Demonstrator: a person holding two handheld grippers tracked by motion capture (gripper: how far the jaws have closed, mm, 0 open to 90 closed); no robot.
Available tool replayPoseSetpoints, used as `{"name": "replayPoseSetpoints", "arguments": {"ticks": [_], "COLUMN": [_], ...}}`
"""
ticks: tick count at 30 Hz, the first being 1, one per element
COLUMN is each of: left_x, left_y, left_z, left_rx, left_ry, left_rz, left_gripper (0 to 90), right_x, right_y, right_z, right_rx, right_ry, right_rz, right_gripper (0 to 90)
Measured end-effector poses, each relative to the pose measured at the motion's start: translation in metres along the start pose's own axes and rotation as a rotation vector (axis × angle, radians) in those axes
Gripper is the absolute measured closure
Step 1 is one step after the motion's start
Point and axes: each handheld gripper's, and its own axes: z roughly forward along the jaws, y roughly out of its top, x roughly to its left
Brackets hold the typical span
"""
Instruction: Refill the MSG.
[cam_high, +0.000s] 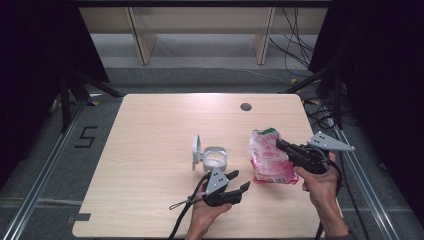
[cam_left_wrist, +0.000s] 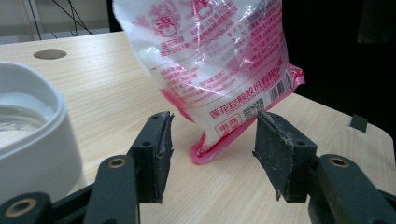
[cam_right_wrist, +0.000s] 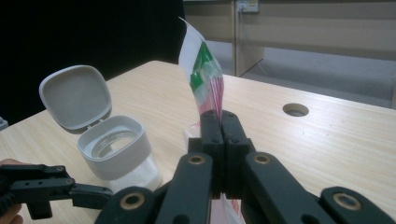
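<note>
From above, the right gripper (cam_high: 280, 144) pinches a crinkly pink-and-white plastic bag (cam_high: 269, 159) standing on the pale wood table (cam_high: 150, 130), just right of a white jar (cam_high: 215, 159) with its hinged lid flipped up. Along the left gripper (cam_left_wrist: 212, 140), the ridged black jaws stand apart with nothing pinched; the glossy printed bag stands just beyond them, the jar's smooth wall beside. Along the right gripper, the jaws clamp the bag's thin edge, and the round-cornered jar sits near the left gripper.

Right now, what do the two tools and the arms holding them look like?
Both tools, left tool and right tool, are black, each topped by a grey three-cornered plate with small dark holes. Brass-coloured rivets mark the jaw links, the pads are dark and scuffed, and a black cable trails from each. Forearms are bare, no sleeves visible.
</note>
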Motion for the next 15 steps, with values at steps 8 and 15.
{"name": "replayPoseSetpoints", "arguments": {"ticks": [8,15], "left_x": [0.006,0.009], "left_y": [-0.001,-0.001], "left_z": [-0.015,-0.027], "left_rx": [-0.009,-0.004], "left_ry": [0.001,0.03], "left_rz": [0.002,0.008], "left_gripper": [44.4,43.6], "right_x": [-0.006,-0.009], "right_y": [-0.003,-0.006], "right_z": [-0.004,-0.008], "right_rx": [-0.002,0.005], "right_ry": [-0.02,-0.019], "right_rz": [-0.018,0.004], "right_gripper": [90.0,90.0]}}
